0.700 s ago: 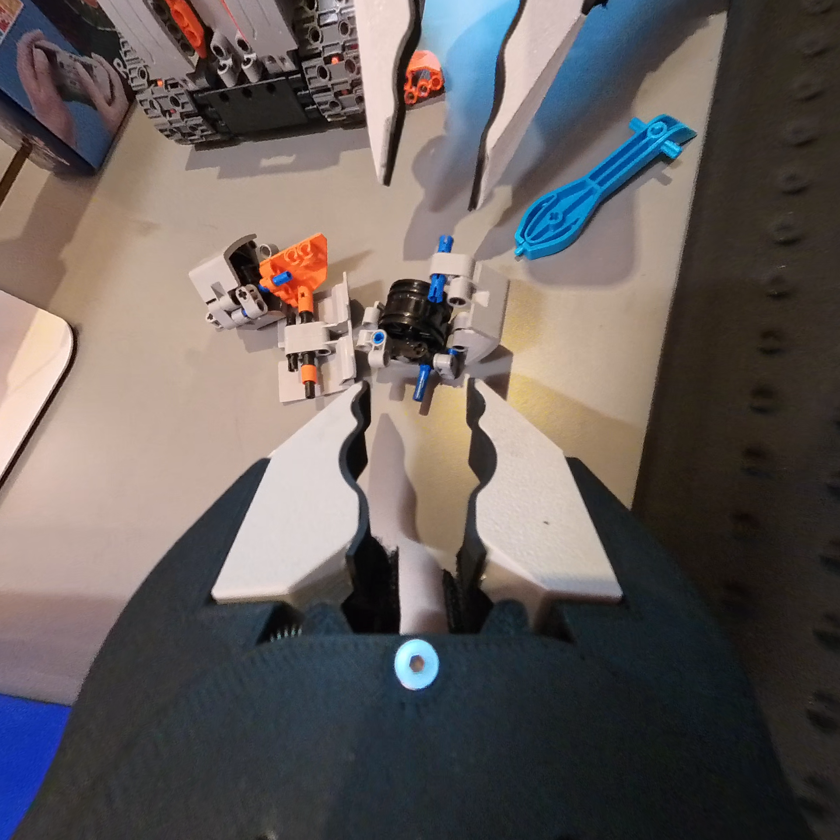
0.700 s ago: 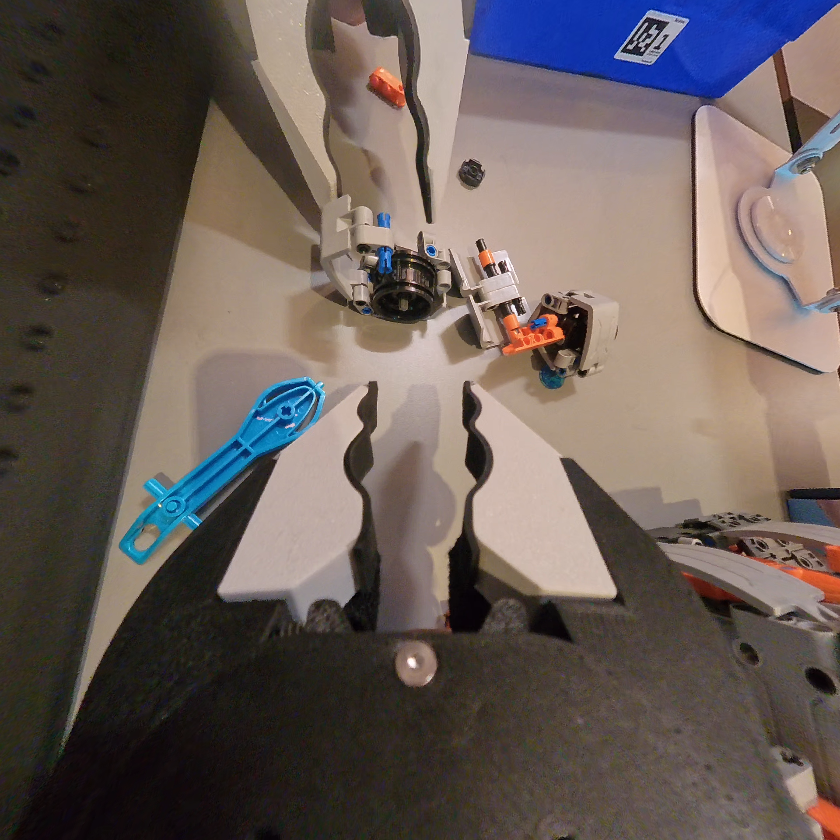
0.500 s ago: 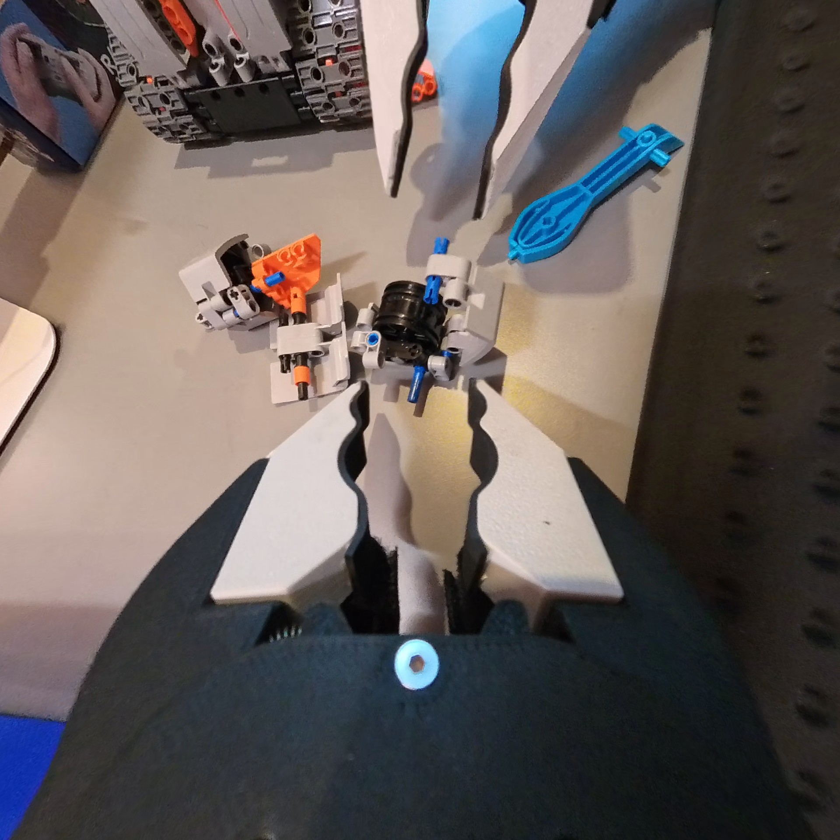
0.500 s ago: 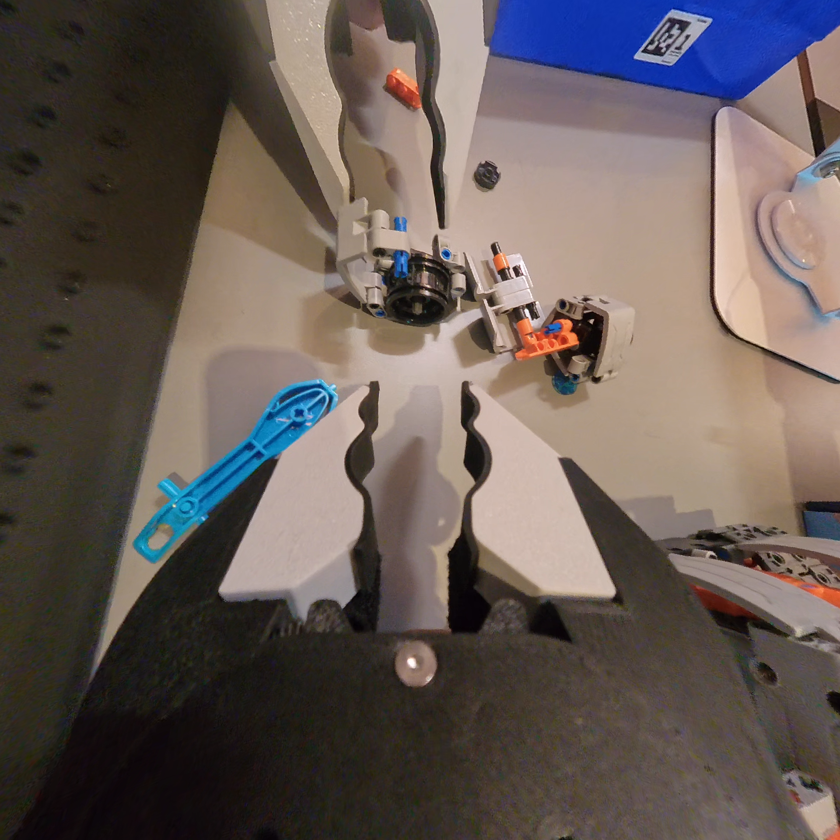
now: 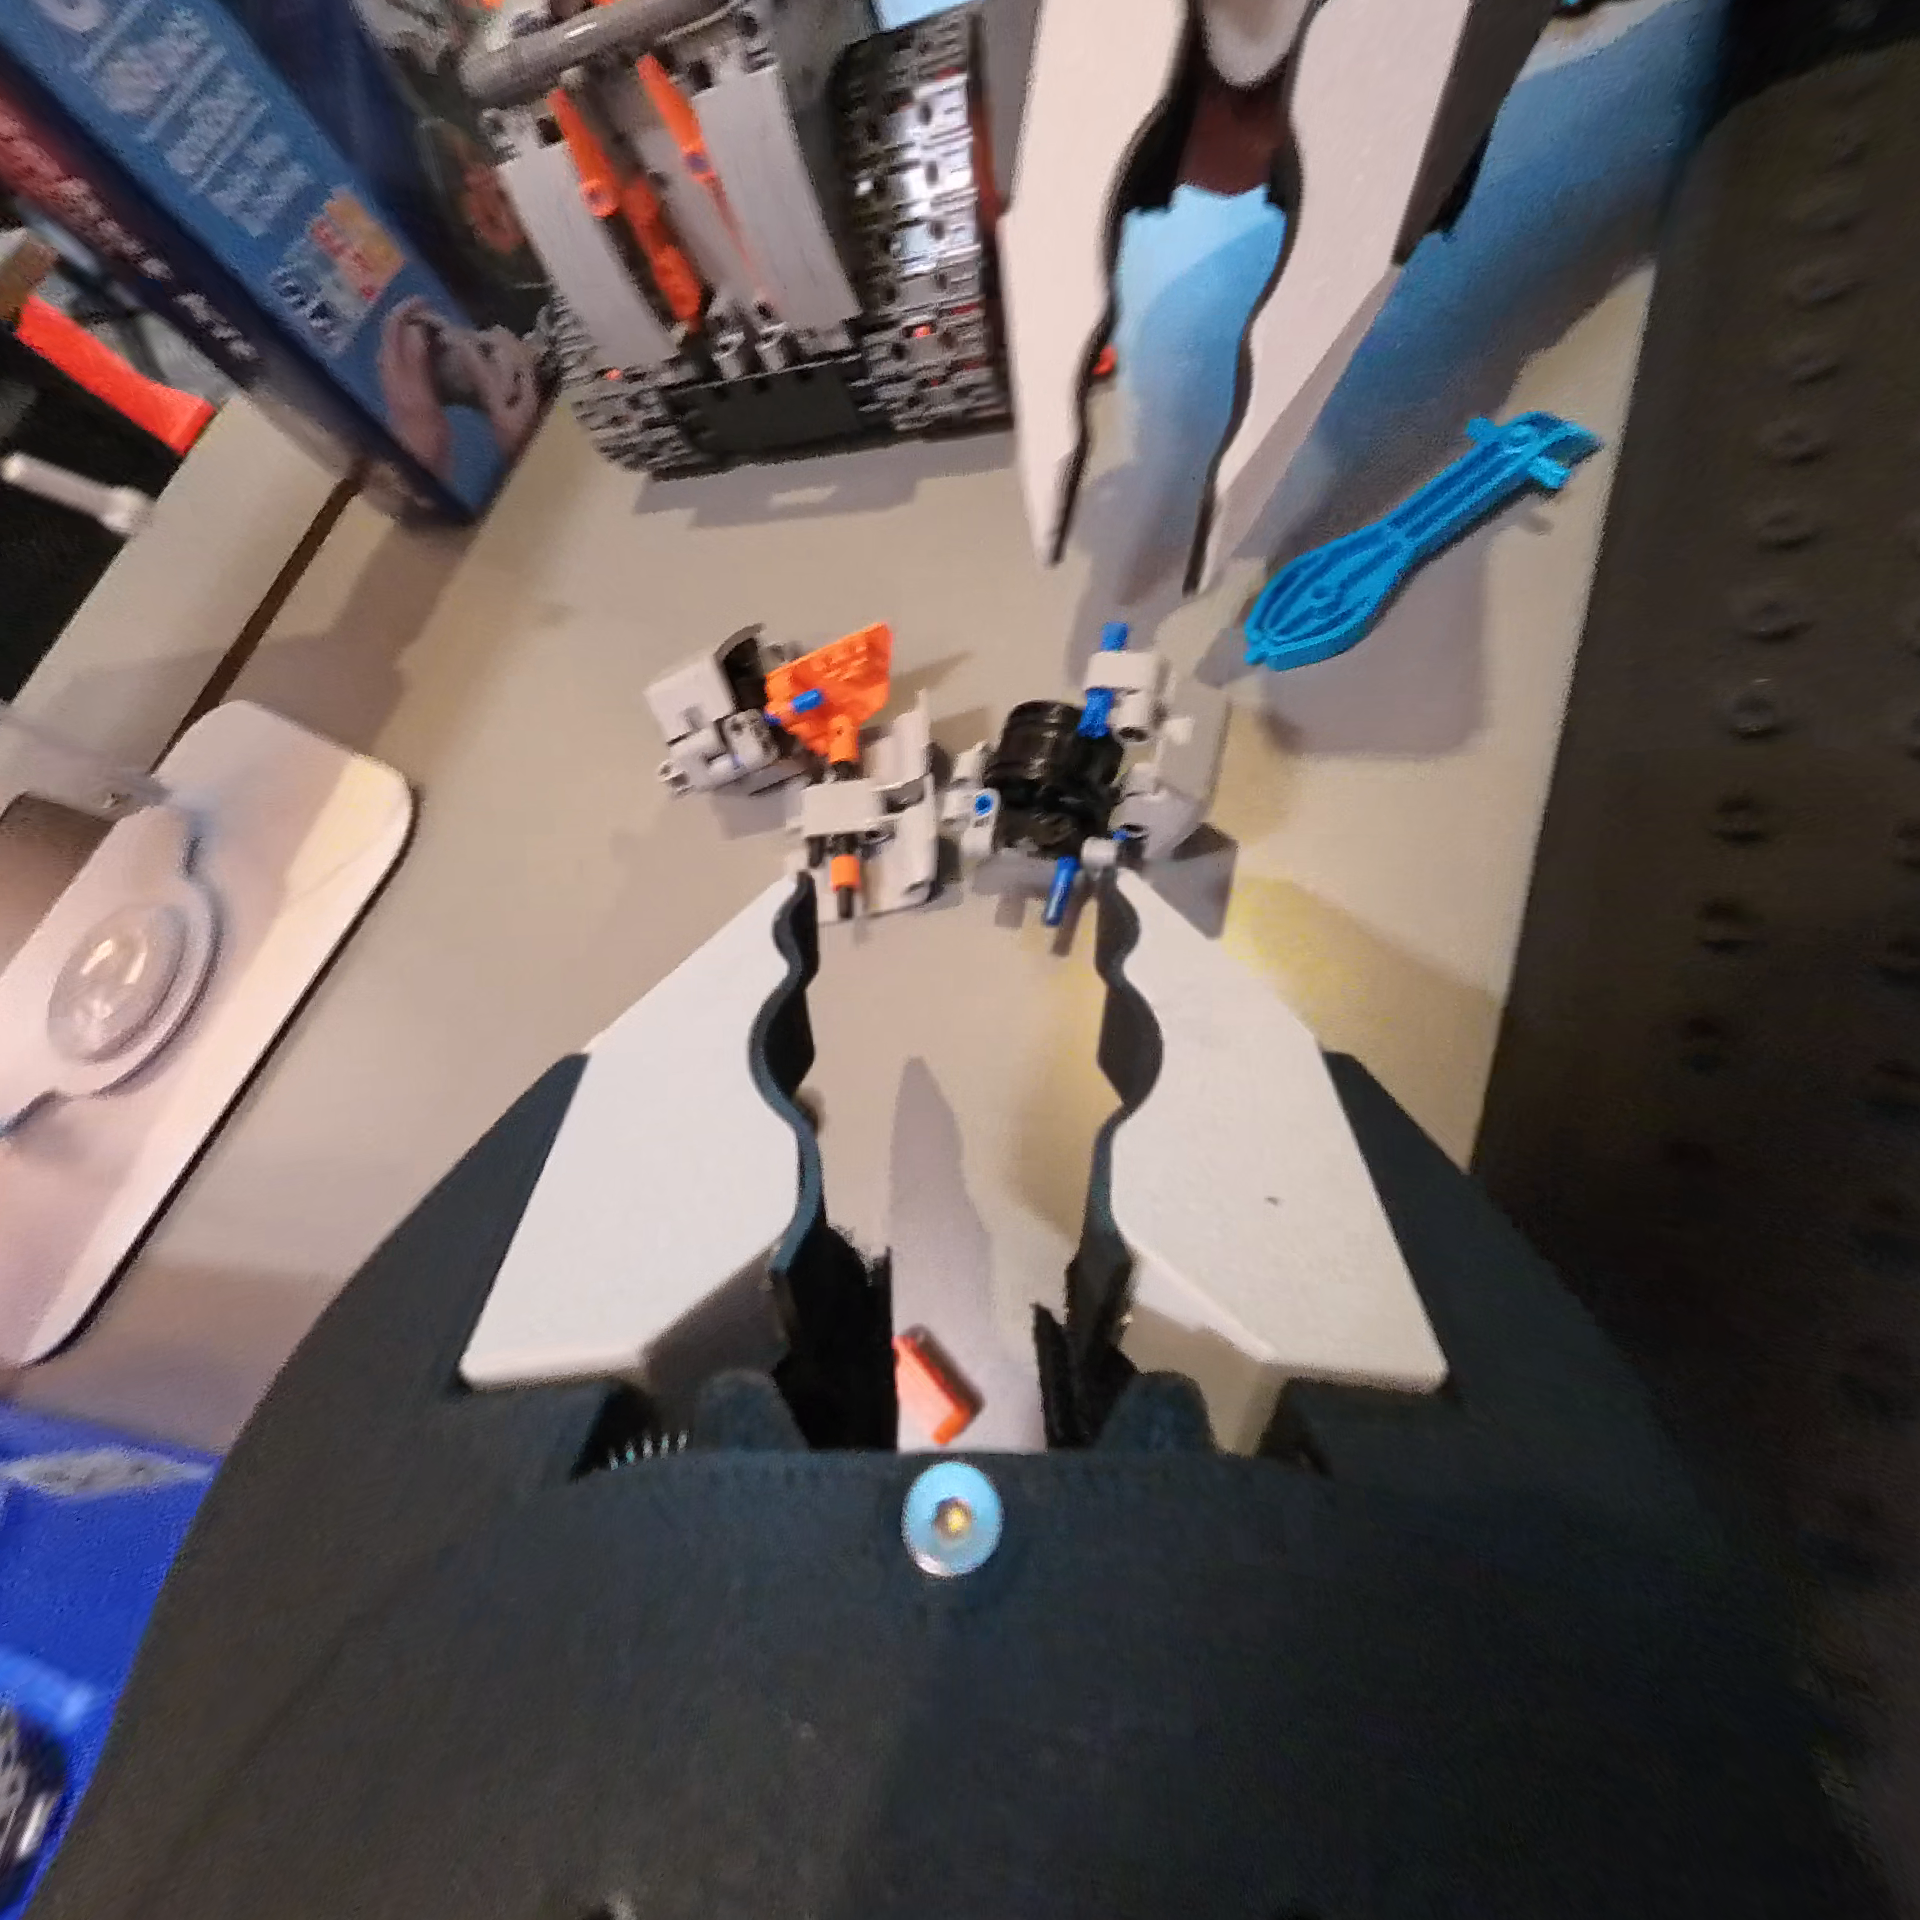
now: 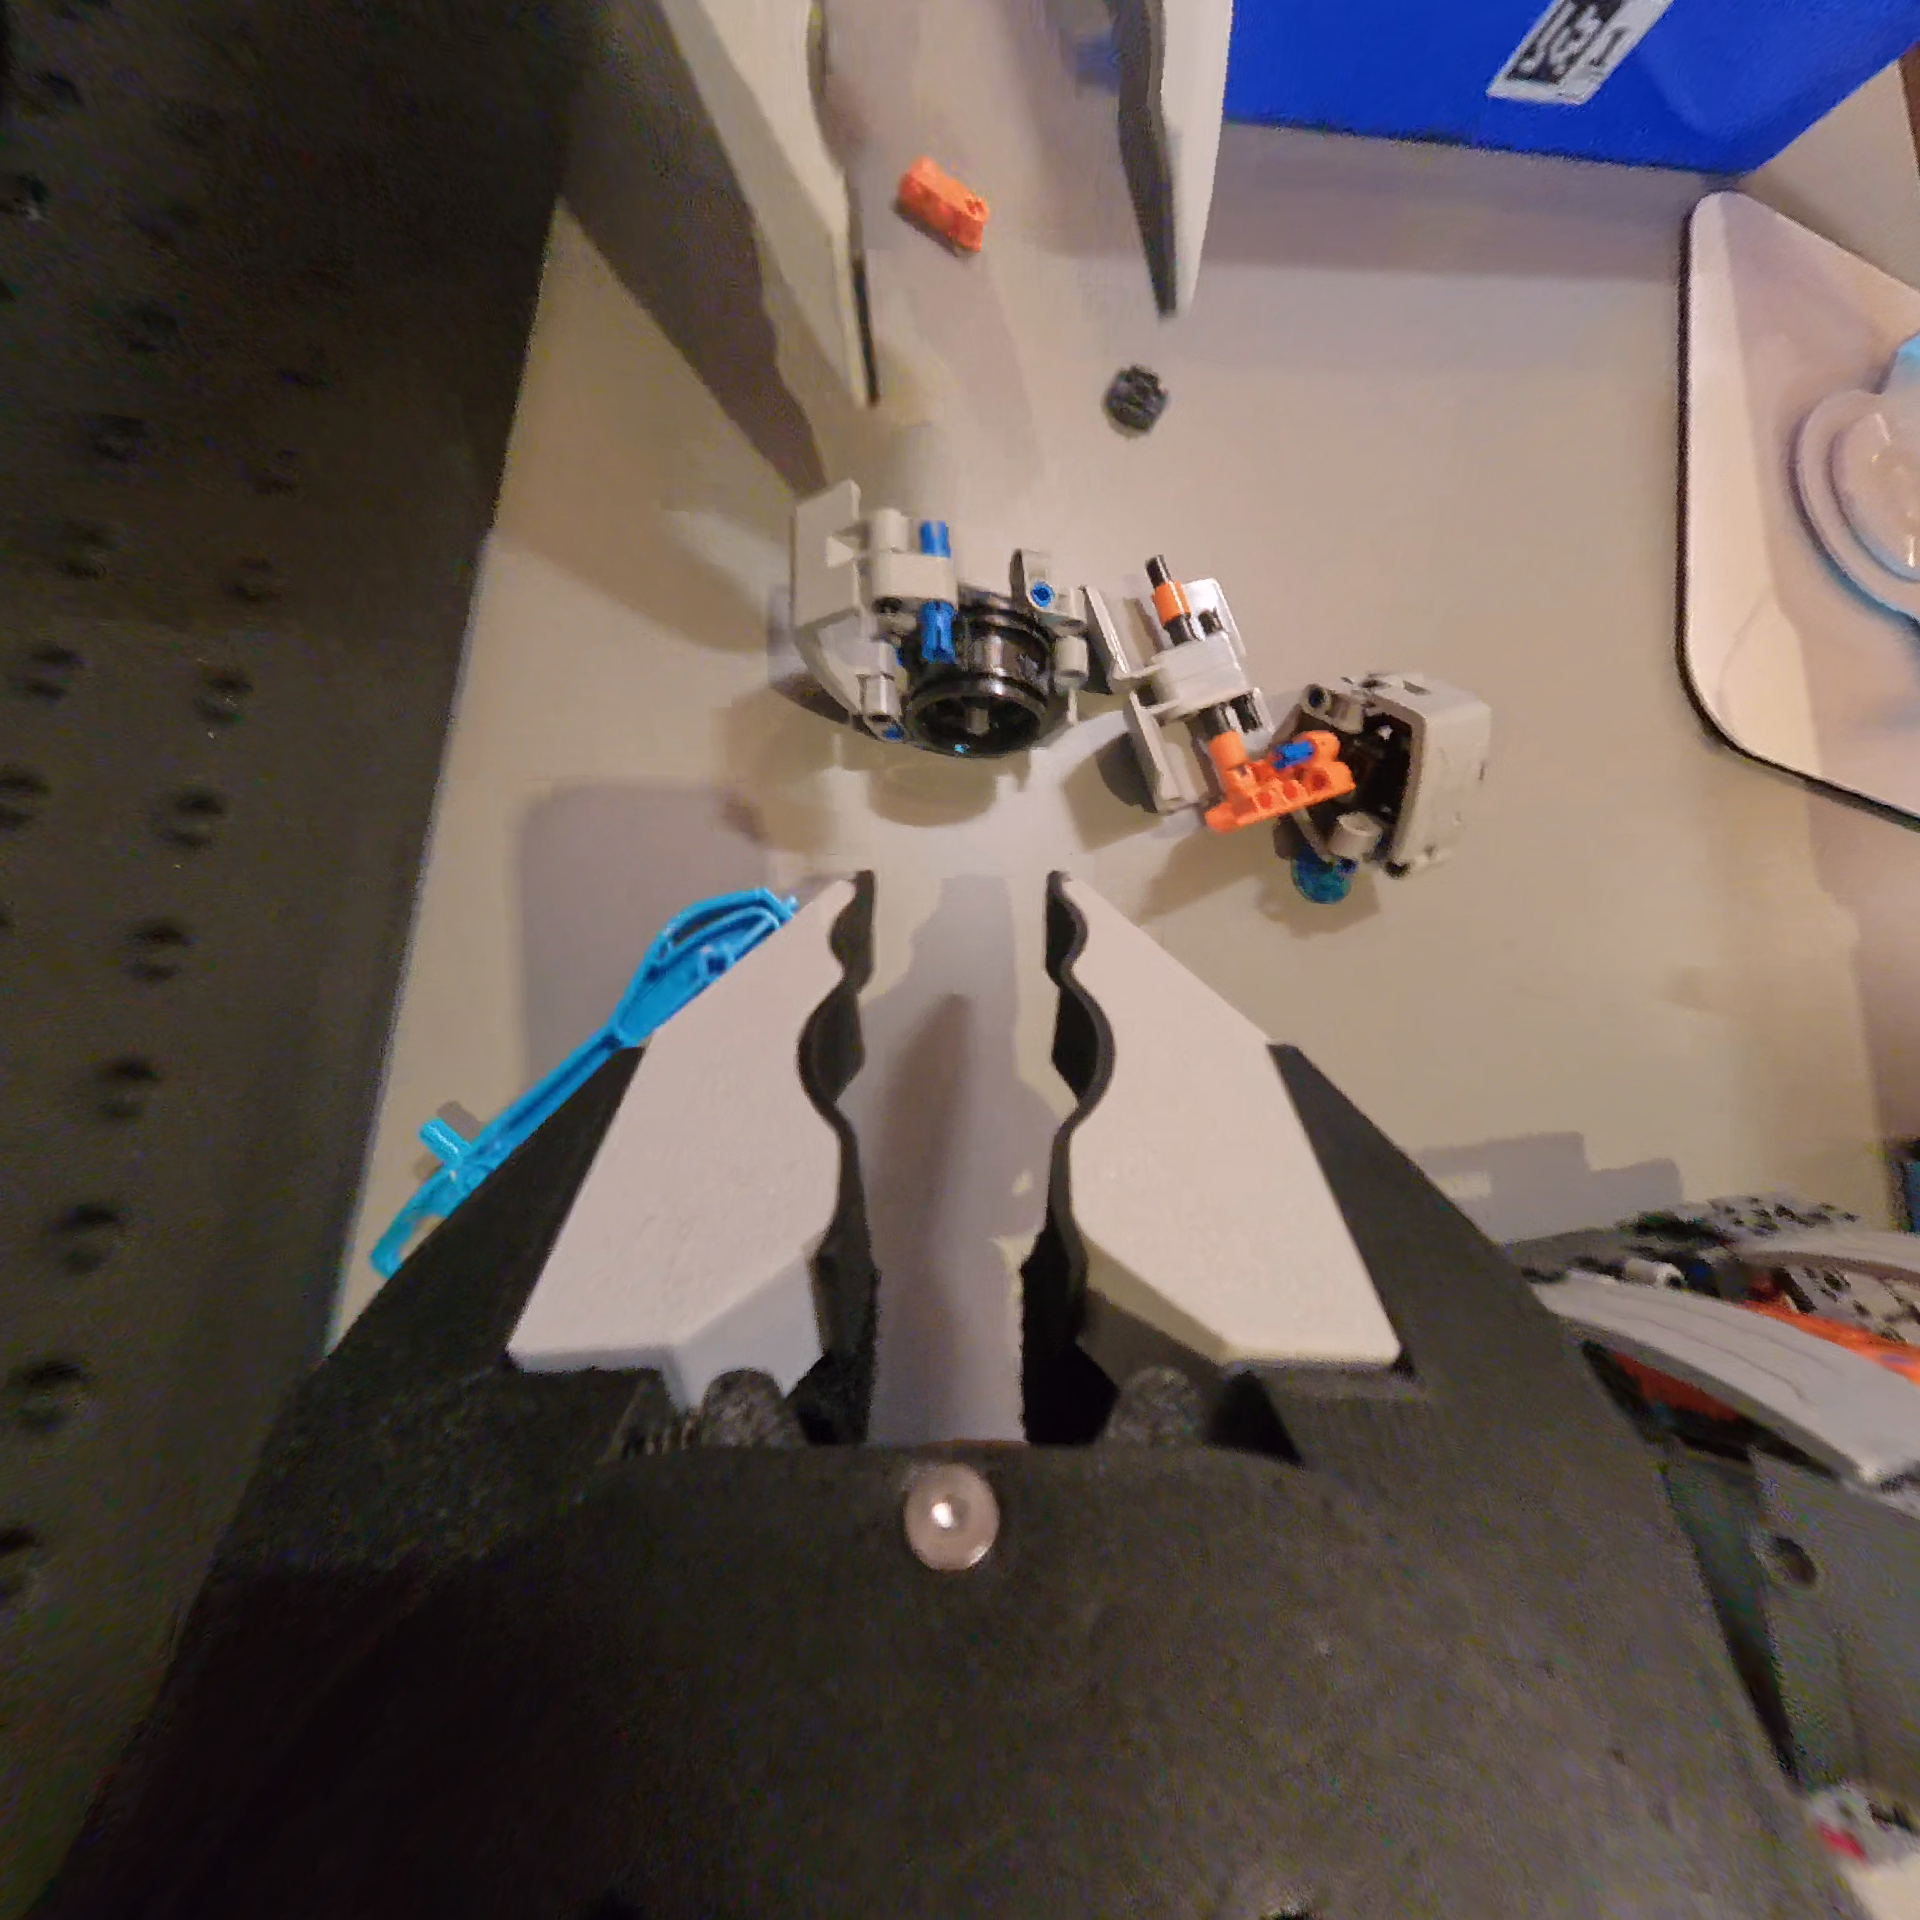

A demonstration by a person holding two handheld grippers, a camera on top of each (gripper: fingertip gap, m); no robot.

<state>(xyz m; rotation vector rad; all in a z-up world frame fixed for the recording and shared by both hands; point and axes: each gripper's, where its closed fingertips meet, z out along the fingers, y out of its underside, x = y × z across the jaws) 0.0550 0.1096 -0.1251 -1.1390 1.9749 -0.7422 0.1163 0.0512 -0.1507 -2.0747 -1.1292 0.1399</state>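
My left gripper (image 5: 951,894) is open and empty, its tips just short of a grey assembly with a black wheel (image 5: 1060,769) and a grey piece with an orange-and-black axle (image 5: 873,821). A grey block with an orange plate (image 5: 758,707) lies beyond them. My right gripper (image 6: 958,888) is open and empty, facing the same wheel assembly (image 6: 966,675), axle piece (image 6: 1184,675) and grey block (image 6: 1392,769) from the opposite side. Each gripper shows in the other's view, the right one (image 5: 1122,540) and the left one (image 6: 1016,348). A small orange brick (image 6: 940,203) lies under the left gripper.
A blue plastic tool (image 5: 1392,551) lies by the dark perforated wall (image 5: 1766,727). A large grey and orange brick model (image 5: 769,260) and a blue box (image 5: 312,239) stand behind. A white tray (image 6: 1818,520), a blue bin (image 6: 1403,73) and a small black round piece (image 6: 1136,397) are there too. The tips of one gripper are about 9 cm away from the tips of the other. The right gripper is farther from the small orange brick (image 6: 940,203), some 20 cm, than the left, some 10 cm.
My left gripper has drawn back from the wheel assembly and opened a little wider; the small orange brick now shows beneath it. The right gripper has barely moved.
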